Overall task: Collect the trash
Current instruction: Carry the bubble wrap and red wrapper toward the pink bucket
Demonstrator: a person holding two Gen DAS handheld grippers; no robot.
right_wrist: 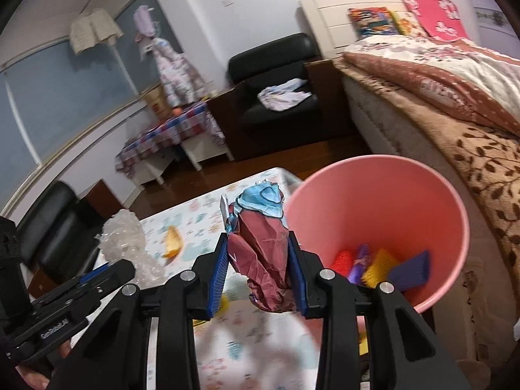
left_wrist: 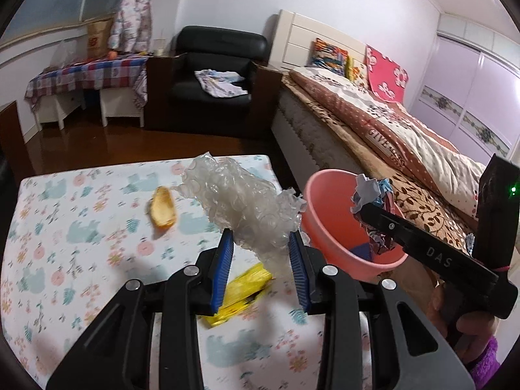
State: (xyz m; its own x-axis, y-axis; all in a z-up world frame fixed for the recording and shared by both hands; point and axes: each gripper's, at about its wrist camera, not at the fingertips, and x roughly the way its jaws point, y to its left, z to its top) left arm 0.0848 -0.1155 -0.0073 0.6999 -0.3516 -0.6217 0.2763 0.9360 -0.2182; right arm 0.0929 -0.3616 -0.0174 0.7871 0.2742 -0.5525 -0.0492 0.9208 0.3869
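Over on the far left of the left hand-held gripper (left_wrist: pixel 261 253), a piece of orange peel (left_wrist: pixel 162 207) sits on the floral tabletop (left_wrist: pixel 74 227), well apart from the blue pads. That left hand-held gripper is clamped on a crumpled wad of clear bubble wrap (left_wrist: pixel 240 201), which sticks up and out past the fingertips, lifted off the tabletop. Right under its pads there's a yellow wrapper (left_wrist: pixel 243 287) lying flat on the tabletop, kinda blurry.

Just right of the bubble wrap is the pink bin (left_wrist: pixel 328 227), standing past the tabletop's right edge with the bed (left_wrist: pixel 373 120) behind it. The right hand-held gripper (right_wrist: pixel 258 261) is squeezing a crumpled ball of dark red and light blue paper (right_wrist: pixel 260 243), and in the left wrist view that ball hangs over the bin's open mouth. From the right wrist view the bin is just to the right of the paper ball, with some red, yellow and purple bits (right_wrist: pixel 377 265) at the bottom.
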